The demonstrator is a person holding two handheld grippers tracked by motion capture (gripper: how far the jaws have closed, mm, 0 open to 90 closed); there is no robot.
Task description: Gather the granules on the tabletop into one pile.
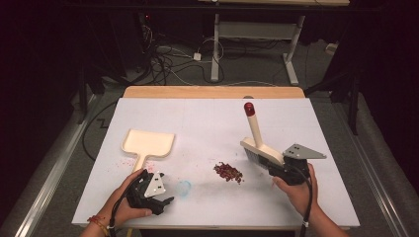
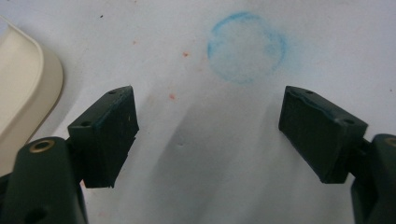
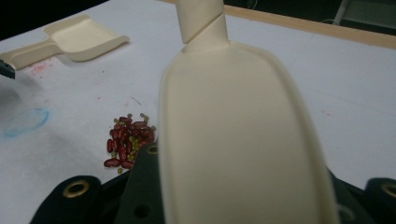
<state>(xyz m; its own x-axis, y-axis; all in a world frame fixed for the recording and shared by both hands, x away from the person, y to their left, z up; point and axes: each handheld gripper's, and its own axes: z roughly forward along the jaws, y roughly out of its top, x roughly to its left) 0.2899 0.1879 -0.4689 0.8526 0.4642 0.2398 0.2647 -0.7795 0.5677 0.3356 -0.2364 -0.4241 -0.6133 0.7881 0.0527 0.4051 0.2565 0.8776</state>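
Note:
A cream dustpan [image 1: 148, 143] lies flat on the left of the white table [image 1: 207, 123], its handle toward the person. My left gripper [image 1: 163, 190] rests just below that handle, open and holding nothing. From the left gripper view its jaws [image 2: 205, 135] stand wide apart over bare table, with the dustpan's edge [image 2: 23, 93] at the left. My right gripper [image 1: 276, 167] is shut on a cream brush [image 1: 257, 140] with a red handle tip, bristles near the table. A small pile of red and green beans [image 1: 228, 171] lies left of the brush. The right gripper view has the brush's back [image 3: 238, 140] up close and the beans [image 3: 127, 142] below left.
A blue ring mark [image 1: 184, 188] is drawn on the table between the left gripper and the beans. Faint red specks sit near the dustpan handle. The table's wooden far edge [image 1: 212, 92] borders a floor with cables and desk legs.

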